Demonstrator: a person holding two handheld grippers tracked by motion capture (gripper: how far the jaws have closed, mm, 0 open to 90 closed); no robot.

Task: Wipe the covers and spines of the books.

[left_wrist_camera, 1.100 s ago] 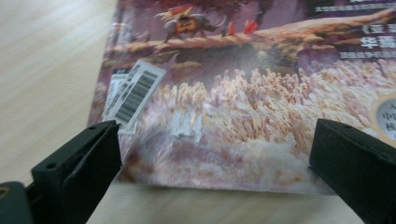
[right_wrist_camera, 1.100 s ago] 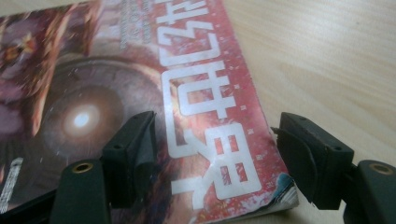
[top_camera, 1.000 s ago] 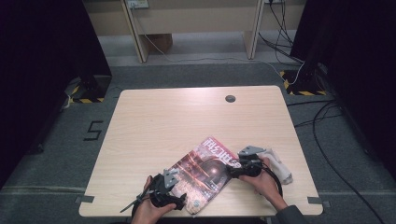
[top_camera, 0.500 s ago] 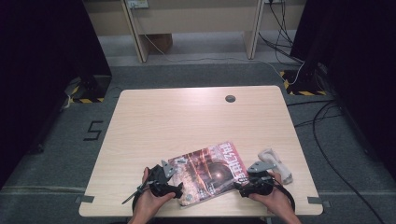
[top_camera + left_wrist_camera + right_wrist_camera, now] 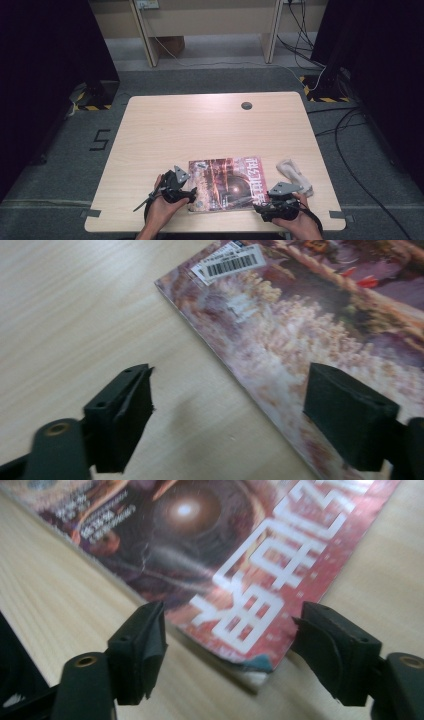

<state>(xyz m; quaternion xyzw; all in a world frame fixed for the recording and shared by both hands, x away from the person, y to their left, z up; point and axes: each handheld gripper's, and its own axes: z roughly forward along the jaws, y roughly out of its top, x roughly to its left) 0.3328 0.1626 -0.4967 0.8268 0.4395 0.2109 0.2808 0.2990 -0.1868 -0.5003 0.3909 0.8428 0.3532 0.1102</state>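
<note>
Magazine (image 5: 227,182) lies flat at the table's (image 5: 210,125) near edge, squared between the left gripper (image 5: 227,405) and right gripper (image 5: 230,650), both jaw pairs standing wide and just now narrowing, so next likely pinching a corner.

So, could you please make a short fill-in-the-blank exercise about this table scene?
1. The magazine lies flat on the wooden ____.
2. The white cloth lies to the ____ of the magazine in the high view.
3. Both the left tongs and the right tongs have their jaws ____.
4. A white ____ label is on the magazine's corner in the left gripper view.

Missing words: table; right; open; barcode
</note>
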